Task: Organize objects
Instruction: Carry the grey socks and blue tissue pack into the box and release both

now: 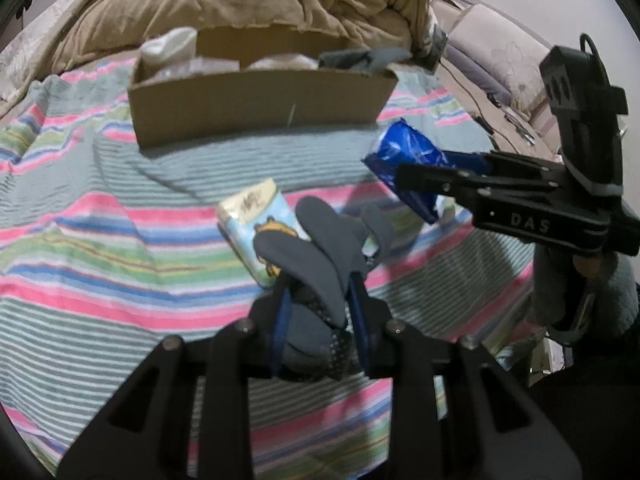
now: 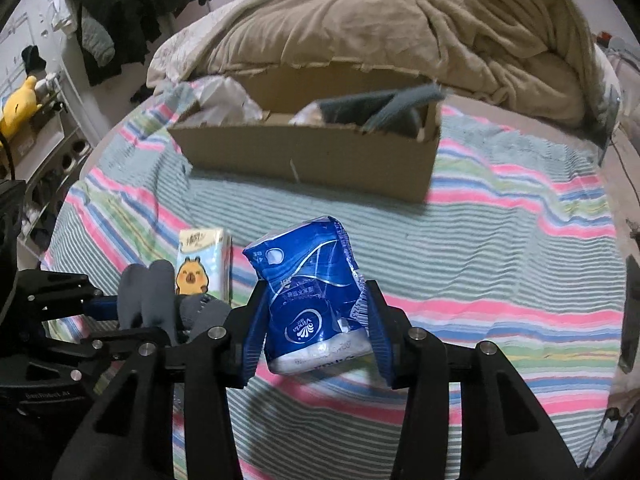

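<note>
My left gripper (image 1: 320,300) is shut on a pair of grey socks (image 1: 320,256) and holds them above the striped blanket; it also shows in the right wrist view (image 2: 132,312). My right gripper (image 2: 316,320) is shut on a blue tissue pack (image 2: 312,288), lifted above the blanket; the pack also shows in the left wrist view (image 1: 408,160). A light tissue pack with a yellow cartoon animal (image 1: 256,220) lies on the blanket just beyond the socks, also in the right wrist view (image 2: 204,260). A cardboard box (image 1: 256,108) stands further back, holding white and grey items.
The striped blanket (image 2: 500,240) covers the bed. A bunched tan duvet (image 2: 440,20) lies behind the box (image 2: 312,152). Dark clothes (image 2: 132,4) and a yellow plush toy (image 2: 18,108) are at the far left. A beige sofa (image 1: 492,52) stands to the right.
</note>
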`<state>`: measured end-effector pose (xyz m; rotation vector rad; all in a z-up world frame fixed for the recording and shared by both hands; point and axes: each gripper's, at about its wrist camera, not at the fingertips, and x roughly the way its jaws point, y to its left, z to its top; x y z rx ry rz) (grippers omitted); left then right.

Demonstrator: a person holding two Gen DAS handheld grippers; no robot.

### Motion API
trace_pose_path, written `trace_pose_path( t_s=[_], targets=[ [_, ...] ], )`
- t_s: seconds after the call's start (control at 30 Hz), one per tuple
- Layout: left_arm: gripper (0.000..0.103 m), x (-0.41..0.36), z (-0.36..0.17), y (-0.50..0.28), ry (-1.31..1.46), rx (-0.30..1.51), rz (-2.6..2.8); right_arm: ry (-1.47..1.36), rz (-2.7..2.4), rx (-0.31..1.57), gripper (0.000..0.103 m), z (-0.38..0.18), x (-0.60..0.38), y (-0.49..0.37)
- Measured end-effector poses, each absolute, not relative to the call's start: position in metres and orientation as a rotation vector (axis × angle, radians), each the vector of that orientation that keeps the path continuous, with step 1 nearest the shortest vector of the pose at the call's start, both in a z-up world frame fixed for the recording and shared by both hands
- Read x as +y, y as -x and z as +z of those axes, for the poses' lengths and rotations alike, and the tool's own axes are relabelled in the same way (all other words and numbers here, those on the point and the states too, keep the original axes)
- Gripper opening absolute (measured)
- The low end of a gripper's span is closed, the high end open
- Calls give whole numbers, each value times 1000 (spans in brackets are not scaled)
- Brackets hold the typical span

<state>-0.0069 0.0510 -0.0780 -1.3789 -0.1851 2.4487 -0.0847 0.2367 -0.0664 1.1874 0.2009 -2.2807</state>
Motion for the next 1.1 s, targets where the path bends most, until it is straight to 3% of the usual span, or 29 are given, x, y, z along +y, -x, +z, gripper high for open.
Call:
trace_pose_path(
  t_s=[1.1],
  targets=[
    [29,26,-12,86,1154,-220,2637,-1028,-2391,112,48,-12,253,141]
  ],
)
